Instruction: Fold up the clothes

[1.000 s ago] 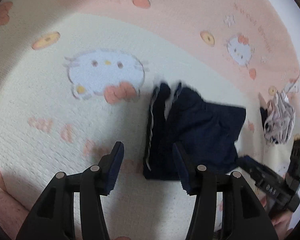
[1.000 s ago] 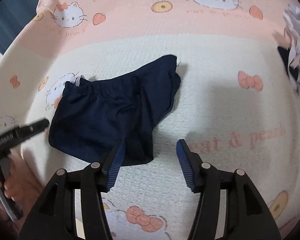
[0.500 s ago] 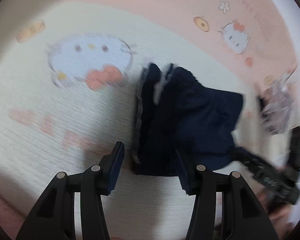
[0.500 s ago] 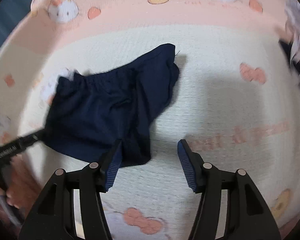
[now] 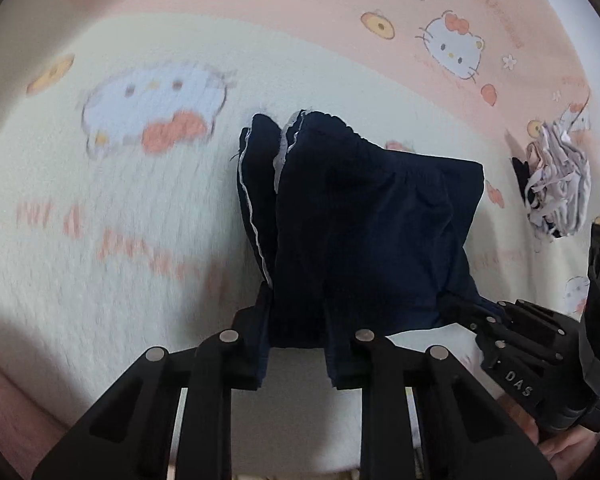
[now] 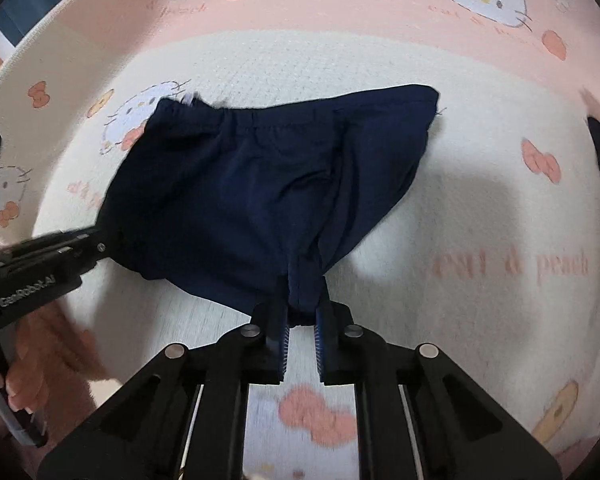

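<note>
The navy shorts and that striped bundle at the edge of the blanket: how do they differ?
The navy shorts are one plain dark colour; the striped bundle is pale with dark stripes. The shorts lie spread across the middle of the blanket; the bundle sits crumpled at its far edge. The left gripper, whose jaws are closing, and the right gripper both grip the shorts' near edge; nothing touches the bundle. Both rest on the blanket.

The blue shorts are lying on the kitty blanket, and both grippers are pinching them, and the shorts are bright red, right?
Not quite: the shorts are dark navy blue, not bright red, as the right wrist view shows. The rest holds: they lie on the kitty blanket, the right gripper is pinched shut on their near edge, and the left gripper has fabric between its closing jaws.
</note>
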Tool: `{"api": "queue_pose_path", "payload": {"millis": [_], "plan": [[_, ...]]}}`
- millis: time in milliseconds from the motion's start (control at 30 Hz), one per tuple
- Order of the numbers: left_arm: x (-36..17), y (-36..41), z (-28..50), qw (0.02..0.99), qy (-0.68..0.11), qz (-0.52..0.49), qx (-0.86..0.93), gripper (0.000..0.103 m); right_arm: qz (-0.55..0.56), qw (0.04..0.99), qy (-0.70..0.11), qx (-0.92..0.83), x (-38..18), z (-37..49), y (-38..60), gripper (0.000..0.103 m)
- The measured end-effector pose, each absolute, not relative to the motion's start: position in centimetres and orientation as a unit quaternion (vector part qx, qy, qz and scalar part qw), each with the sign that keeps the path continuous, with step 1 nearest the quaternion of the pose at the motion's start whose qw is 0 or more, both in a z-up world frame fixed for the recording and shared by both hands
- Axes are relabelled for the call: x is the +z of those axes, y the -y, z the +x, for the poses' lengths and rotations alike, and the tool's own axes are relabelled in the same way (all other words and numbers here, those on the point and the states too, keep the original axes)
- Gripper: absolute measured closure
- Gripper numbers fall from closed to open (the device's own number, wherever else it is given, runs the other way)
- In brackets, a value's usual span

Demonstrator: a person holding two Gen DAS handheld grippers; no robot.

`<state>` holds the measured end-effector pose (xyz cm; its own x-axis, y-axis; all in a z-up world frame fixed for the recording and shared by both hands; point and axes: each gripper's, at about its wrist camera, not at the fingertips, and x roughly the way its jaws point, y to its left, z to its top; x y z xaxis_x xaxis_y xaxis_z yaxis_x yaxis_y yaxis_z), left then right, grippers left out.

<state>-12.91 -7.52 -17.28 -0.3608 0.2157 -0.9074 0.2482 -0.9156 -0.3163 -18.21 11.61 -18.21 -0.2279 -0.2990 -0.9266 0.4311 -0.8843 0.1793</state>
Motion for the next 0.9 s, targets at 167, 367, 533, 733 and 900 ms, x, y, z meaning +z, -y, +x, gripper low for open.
{"api": "queue_pose_path", "payload": {"millis": [167, 367, 533, 733, 900], "plan": [[-17.4, 6.3, -8.7, -0.008, -0.205, 0.585, -0.784, 0.080, 0.598, 0.232, -0.032, -0.767, -17.9, -14.5, -14.4, 0.094], [-17.6, 5.3, -6.1, -0.013, -0.189, 0.604, -0.774, 0.072, 0.620, 0.218, -0.050, -0.752, -18.8, -11.1, -15.7, 0.090], [-15.8, 6.8, -6.1, 0.006, -0.212, 0.557, -0.803, 0.065, 0.619, 0.207, -0.011, -0.757, -18.5, -12.2, -17.3, 0.077], [-16.0, 6.0, -9.2, -0.002, -0.199, 0.537, -0.819, 0.064, 0.604, 0.198, 0.022, -0.772, -18.1, -13.9, -17.4, 0.072], [-17.7, 5.2, -9.5, 0.002, -0.166, 0.567, -0.807, 0.064, 0.589, 0.191, -0.015, -0.785, -19.1, -17.6, -13.7, 0.065]]}}
